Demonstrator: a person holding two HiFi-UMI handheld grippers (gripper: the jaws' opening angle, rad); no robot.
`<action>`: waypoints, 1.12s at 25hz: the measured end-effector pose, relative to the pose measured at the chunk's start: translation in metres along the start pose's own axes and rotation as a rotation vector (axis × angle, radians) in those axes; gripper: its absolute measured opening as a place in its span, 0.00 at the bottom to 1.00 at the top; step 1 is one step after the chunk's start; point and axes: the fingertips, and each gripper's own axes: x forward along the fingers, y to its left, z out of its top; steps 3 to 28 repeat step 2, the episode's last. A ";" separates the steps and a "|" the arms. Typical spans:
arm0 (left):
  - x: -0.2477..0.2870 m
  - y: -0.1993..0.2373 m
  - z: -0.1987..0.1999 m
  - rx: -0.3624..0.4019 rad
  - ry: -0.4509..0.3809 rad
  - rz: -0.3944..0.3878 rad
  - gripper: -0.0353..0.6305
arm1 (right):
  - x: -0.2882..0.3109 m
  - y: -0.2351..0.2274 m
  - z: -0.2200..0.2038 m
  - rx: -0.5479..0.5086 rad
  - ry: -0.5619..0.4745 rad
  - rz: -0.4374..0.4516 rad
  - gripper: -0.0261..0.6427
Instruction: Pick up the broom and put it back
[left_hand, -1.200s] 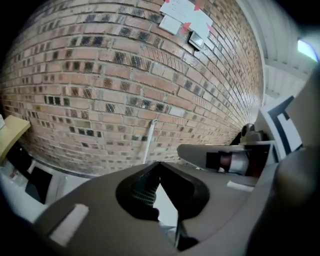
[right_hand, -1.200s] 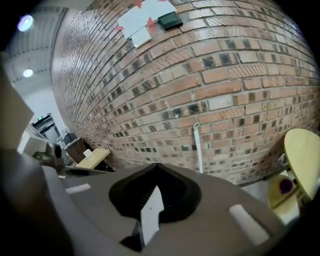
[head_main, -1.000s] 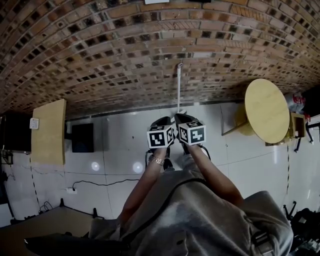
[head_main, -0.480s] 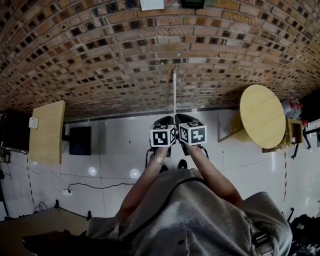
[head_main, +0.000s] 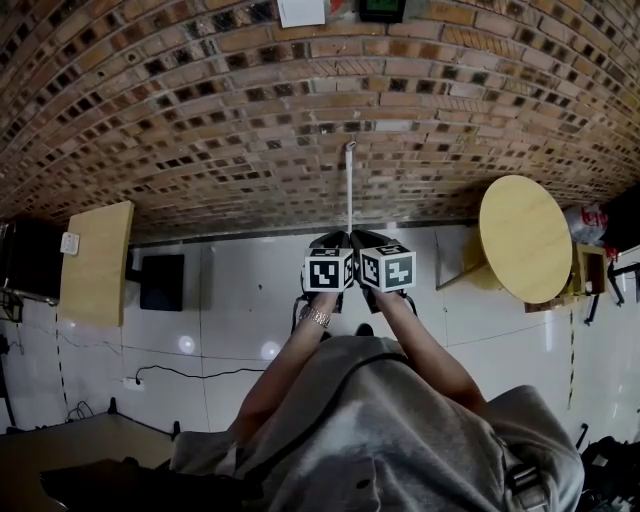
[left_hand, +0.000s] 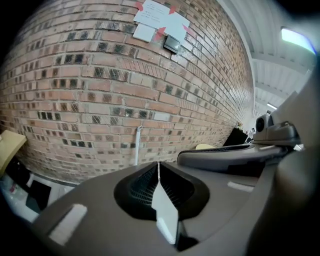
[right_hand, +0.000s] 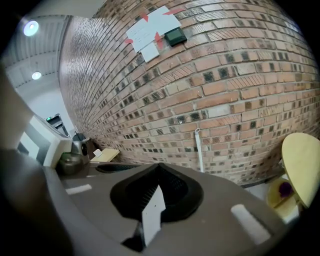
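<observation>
The broom shows as a thin white handle (head_main: 349, 185) standing upright against the brick wall (head_main: 200, 120); its head is hidden behind my grippers. Both grippers are held side by side in front of it, a short way off and not touching it. My left gripper (head_main: 331, 241) is shut with nothing in it, and my right gripper (head_main: 362, 239) is shut and empty too. In the left gripper view the handle (left_hand: 136, 146) stands beyond the closed left gripper (left_hand: 158, 166). It also rises behind the closed right gripper (right_hand: 159, 169) as a white handle (right_hand: 199, 150) in the right gripper view.
A round wooden table (head_main: 525, 238) stands at the right by the wall. A wooden board (head_main: 97, 262) and a black box (head_main: 163, 280) are at the left. A cable (head_main: 200, 368) lies on the white tiled floor. Papers (head_main: 300, 10) hang high on the wall.
Both grippers have risen slightly and moved together a little; both stay shut. The broom handle keeps leaning on the wall.
</observation>
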 end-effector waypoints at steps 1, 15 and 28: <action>0.000 0.000 -0.001 0.002 0.002 0.004 0.05 | 0.000 0.000 0.000 -0.002 0.001 0.001 0.04; 0.001 0.000 -0.001 0.003 0.004 0.007 0.05 | -0.001 0.000 -0.001 -0.004 0.002 0.003 0.04; 0.001 0.000 -0.001 0.003 0.004 0.007 0.05 | -0.001 0.000 -0.001 -0.004 0.002 0.003 0.04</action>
